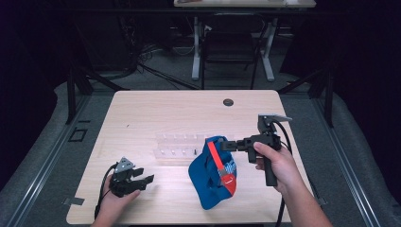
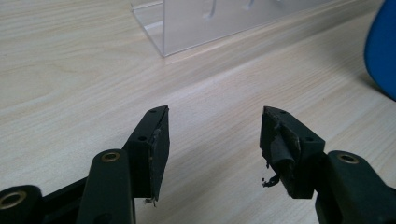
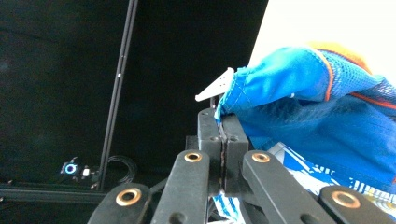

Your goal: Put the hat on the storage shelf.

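A blue cap [image 1: 211, 175] with an orange stripe hangs over the table's front right, lifted by its edge. My right gripper [image 1: 223, 145] is shut on that edge; in the right gripper view the blue fabric [image 3: 299, 88] is pinched between the closed jaws of my right gripper [image 3: 223, 122]. My left gripper [image 1: 144, 180] rests low at the front left, held by a hand, its jaws apart. In the left gripper view my left gripper [image 2: 215, 128] stands open over bare wood with nothing between the fingers, and the cap [image 2: 382, 51] shows at the right edge.
A clear acrylic rack [image 1: 178, 145] lies on the wooden table [image 1: 156, 111] just behind the cap; its corner [image 2: 187, 25] is ahead of the left gripper. A dark round hole [image 1: 228, 102] sits near the table's far edge. A chair and another table stand beyond.
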